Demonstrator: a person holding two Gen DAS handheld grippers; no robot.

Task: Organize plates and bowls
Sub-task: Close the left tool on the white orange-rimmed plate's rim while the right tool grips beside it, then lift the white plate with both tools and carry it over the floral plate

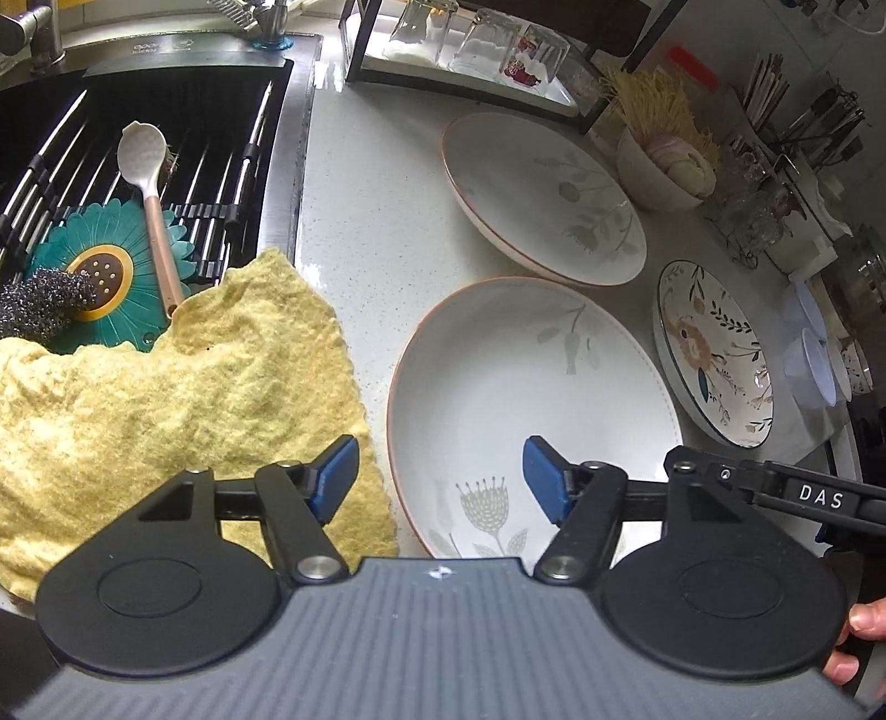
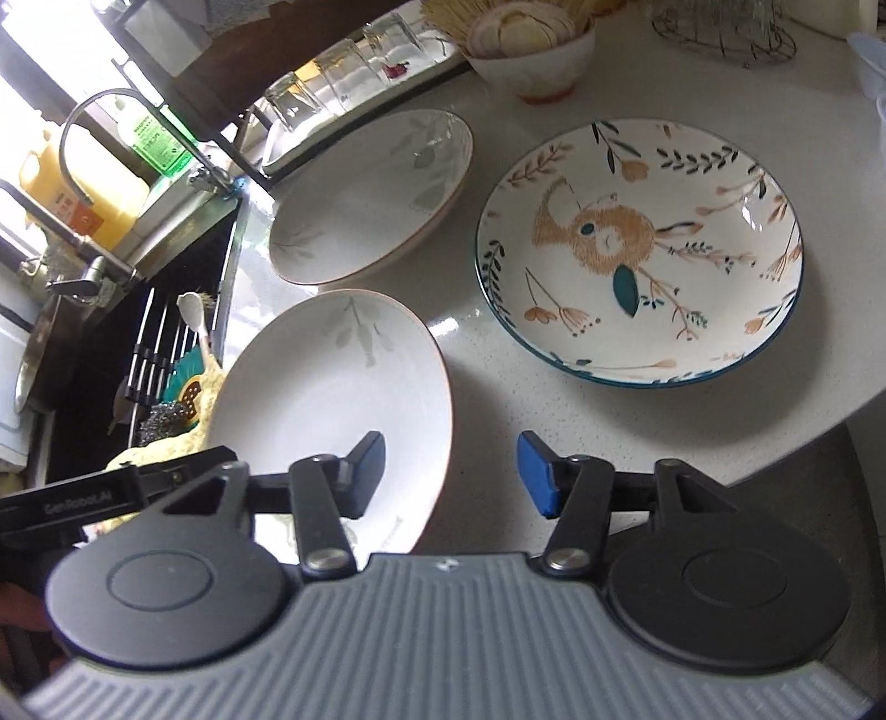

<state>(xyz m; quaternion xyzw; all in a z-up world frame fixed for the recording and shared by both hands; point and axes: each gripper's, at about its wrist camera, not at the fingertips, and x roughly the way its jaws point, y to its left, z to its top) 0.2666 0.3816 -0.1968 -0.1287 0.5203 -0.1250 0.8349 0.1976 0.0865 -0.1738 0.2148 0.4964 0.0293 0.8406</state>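
The near white plate (image 1: 531,387) (image 2: 332,387), orange-rimmed with pale flowers, lies on the speckled counter beside the sink. My left gripper (image 1: 440,479) straddles its left rim: one blue pad hangs over the yellow cloth (image 1: 166,415), the other sits inside the plate, neither pressing. My right gripper (image 2: 451,473) straddles the right rim the same way, one pad inside and one over bare counter. A matching white plate (image 1: 542,194) (image 2: 371,194) lies behind. A teal-rimmed floral plate (image 1: 714,354) (image 2: 637,249) lies to the right.
The sink (image 1: 166,138) at left holds a roll-up rack, a spoon, a teal mat and a steel scrubber. Upturned glasses (image 1: 487,44) stand on a tray at the back. A filled bowl (image 1: 659,171) (image 2: 531,61) and plastic tubs (image 1: 814,360) sit behind the plates. The counter edge (image 2: 830,421) curves nearby.
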